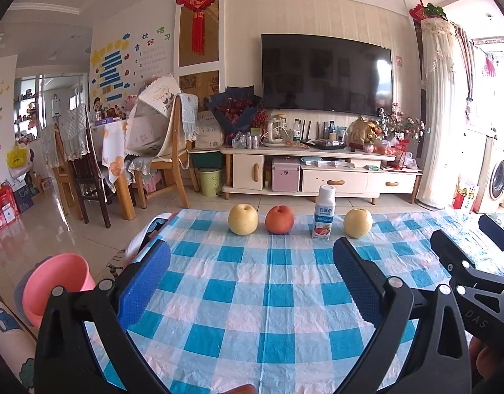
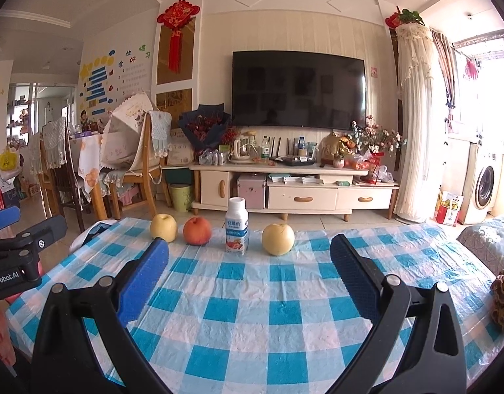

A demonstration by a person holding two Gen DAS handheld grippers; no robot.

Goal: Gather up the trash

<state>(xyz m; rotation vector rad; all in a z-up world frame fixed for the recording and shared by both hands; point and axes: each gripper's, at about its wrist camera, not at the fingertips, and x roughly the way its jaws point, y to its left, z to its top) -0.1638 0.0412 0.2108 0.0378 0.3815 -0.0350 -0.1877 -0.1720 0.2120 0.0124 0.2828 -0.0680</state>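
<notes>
A white yogurt bottle [image 1: 323, 213] with a blue label stands upright near the far edge of the blue checked table [image 1: 268, 295]. Left of it lie a yellow pear [image 1: 242, 219] and a red apple [image 1: 279, 219]; another yellow pear [image 1: 357, 222] lies to its right. A pink bin [image 1: 56, 284] sits on the floor left of the table. My left gripper [image 1: 252, 266] is open and empty, well short of the row. My right gripper [image 2: 250, 261] is open and empty, facing the bottle [image 2: 237, 226] and right pear [image 2: 278, 239].
A brown object [image 2: 503, 298] lies at the table's right edge. Beyond the table are a TV cabinet [image 1: 317, 170], a green bin [image 1: 210, 181], and a dining table with wooden chairs [image 1: 166, 164] to the left. The right gripper's body [image 1: 475, 282] shows at the left view's right side.
</notes>
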